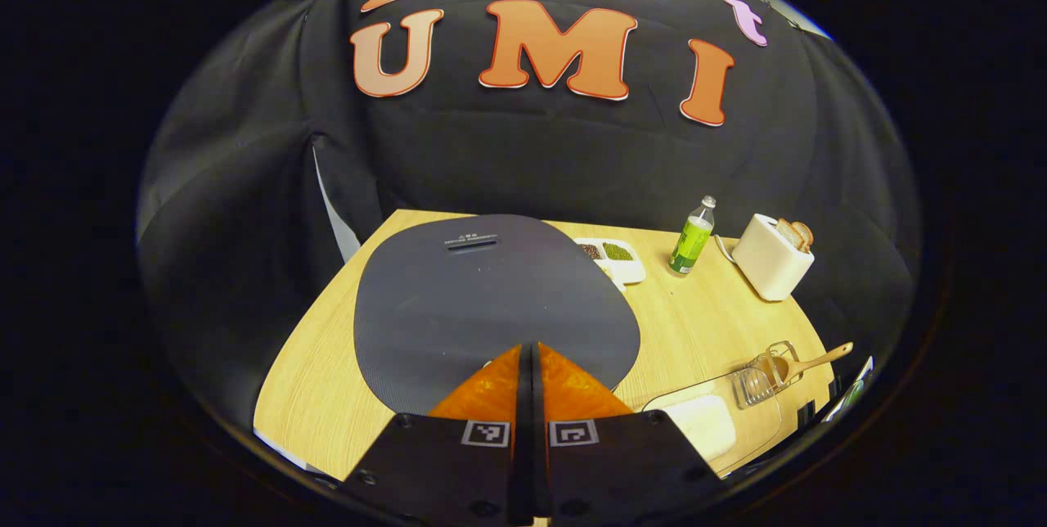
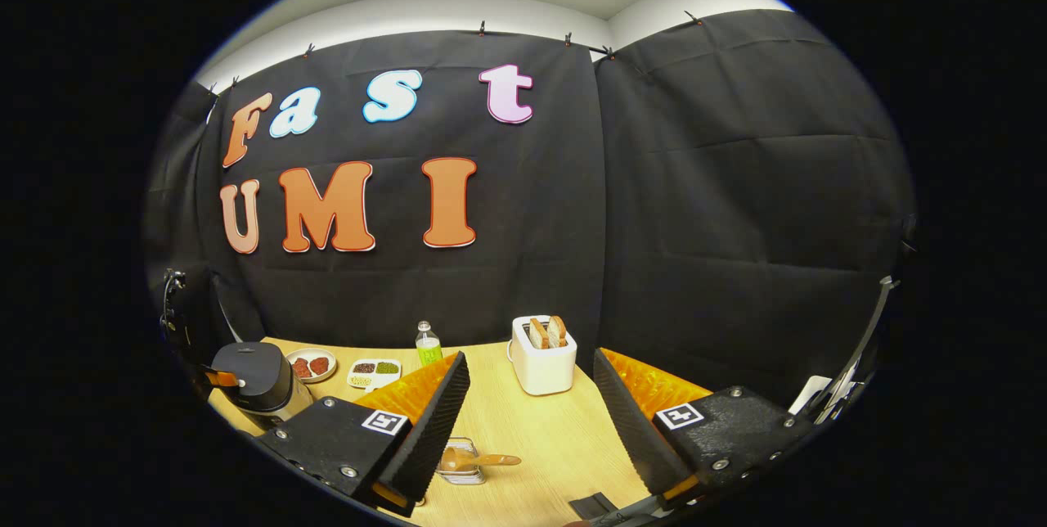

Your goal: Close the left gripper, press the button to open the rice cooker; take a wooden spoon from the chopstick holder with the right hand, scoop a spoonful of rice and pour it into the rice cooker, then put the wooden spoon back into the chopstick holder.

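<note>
Left gripper (image 1: 527, 363) has its fingers pressed together, nothing between them, hovering right over the rice cooker (image 1: 491, 306) lid. So step one, closing it, looks done. Lid is still down and I can't make out the button from here, so the press hasn't paid off yet, as far as I can judge.

Right gripper (image 2: 532, 408) is spread wide and empty, held above the worktop (image 2: 540, 437). The spoon (image 2: 478, 459) sits just beyond its fingers, leaning in the wire holder (image 2: 462, 470), handle pointing out to the side. Untouched.

In the left gripper view the holder is next to a clear tub of rice (image 1: 703, 421), near the worktop edge.

Farther back: two dishes of beans (image 2: 375, 371), a green bottle (image 2: 428, 344), a toaster (image 2: 543, 363) with bread in it. None of that matters here.

Left to do: press, open, grab spoon, scoop, pour, return. Early days.
</note>
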Available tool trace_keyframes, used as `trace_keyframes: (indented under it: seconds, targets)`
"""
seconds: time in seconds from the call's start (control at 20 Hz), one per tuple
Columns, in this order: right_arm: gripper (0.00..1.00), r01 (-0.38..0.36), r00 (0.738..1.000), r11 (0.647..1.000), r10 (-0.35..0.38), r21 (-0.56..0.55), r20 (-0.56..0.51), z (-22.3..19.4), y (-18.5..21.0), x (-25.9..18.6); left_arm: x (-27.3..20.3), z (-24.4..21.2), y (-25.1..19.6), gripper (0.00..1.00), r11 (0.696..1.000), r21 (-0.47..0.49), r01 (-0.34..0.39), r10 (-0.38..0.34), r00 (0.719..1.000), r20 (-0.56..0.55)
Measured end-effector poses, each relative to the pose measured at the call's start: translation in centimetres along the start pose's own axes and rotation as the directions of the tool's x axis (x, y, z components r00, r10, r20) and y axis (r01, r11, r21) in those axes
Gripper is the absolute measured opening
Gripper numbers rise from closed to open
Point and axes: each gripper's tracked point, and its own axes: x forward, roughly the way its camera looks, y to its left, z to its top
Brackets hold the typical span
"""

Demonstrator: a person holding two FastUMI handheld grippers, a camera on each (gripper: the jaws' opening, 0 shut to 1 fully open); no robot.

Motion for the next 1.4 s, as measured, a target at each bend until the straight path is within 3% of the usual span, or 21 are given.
trace_keyframes:
  seconds: [0.15,0.2,0.25,0.5,0.55,0.6,0.65,0.7,0.8,0.95,1.0,1.1,1.2,1.4]
  targets:
    - [0.95,-0.003,1.0,1.0,0.003,0.01,-0.01,-0.2,0.0,0.1,0.0,-0.8,0.0,0.0,1.0,-0.002,0.008,-0.008,0.998,-0.067]
    - [0.95,-0.005,1.0,1.0,0.005,0.011,-0.012,-0.3,0.1,0.1,0.0,-1.3,0.0,0.04,1.0,-0.012,0.009,-0.01,0.996,-0.091]
    - [0.95,-0.005,1.0,1.0,0.006,0.011,-0.014,-0.5,0.2,0.3,0.2,-1.8,0.1,0.0,1.0,-0.016,0.011,-0.013,0.993,-0.115]
    - [0.95,-0.026,0.999,1.0,0.026,0.01,-0.028,-1.2,0.8,0.3,-0.1,-1.4,0.0,0.05,1.0,0.021,-0.006,0.008,0.996,-0.087]
    - [0.95,-0.027,0.999,1.0,0.027,0.009,-0.022,-1.0,0.8,0.3,-0.1,-1.1,-0.1,0.0,1.0,0.013,-0.005,0.006,0.997,-0.073]
    - [0.95,-0.028,1.0,1.0,0.028,0.011,-0.013,-0.8,0.7,0.3,0.0,-0.9,-0.1,0.05,1.0,-0.005,0.0,0.0,0.998,-0.057]
    - [0.95,-0.029,1.0,0.999,0.029,0.017,-0.003,-0.5,0.6,0.2,-0.1,-0.9,-0.1,0.0,0.999,-0.036,0.008,-0.01,0.998,-0.057]
    - [0.95,-0.033,0.999,0.999,0.033,0.024,0.004,-0.4,0.5,0.2,-0.3,-0.7,0.1,0.04,0.998,-0.065,0.015,-0.019,0.998,-0.059]
    - [0.95,-0.043,0.999,0.998,0.043,0.037,0.014,-0.4,0.5,0.3,-1.2,0.1,0.3,0.0,0.992,-0.123,0.013,-0.02,0.998,-0.055]
    - [0.95,-0.048,0.999,0.998,0.047,0.049,0.019,-1.2,0.4,0.6,-4.3,7.1,1.2,0.09,0.992,-0.124,-0.006,0.023,0.991,0.134]
    - [0.95,-0.052,0.999,0.997,0.051,0.053,0.016,-1.7,0.5,0.7,-5.4,9.7,1.6,0.04,0.994,-0.11,-0.017,0.039,0.979,0.2]
    - [0.95,-0.056,0.998,0.997,0.056,0.054,0.005,-2.9,0.7,0.9,-8.4,13.9,2.0,0.04,0.995,-0.099,-0.025,0.054,0.953,0.297]
    - [0.95,-0.061,0.998,0.997,0.061,0.052,-0.004,-4.0,1.0,1.2,-11.0,16.7,2.2,0.0,0.995,-0.091,-0.036,0.067,0.929,0.365]
    - [0.95,-0.076,0.996,0.995,0.079,0.062,-0.033,-6.5,1.7,1.7,-15.0,19.4,3.4,0.04,0.993,-0.041,-0.108,0.115,0.88,0.461]
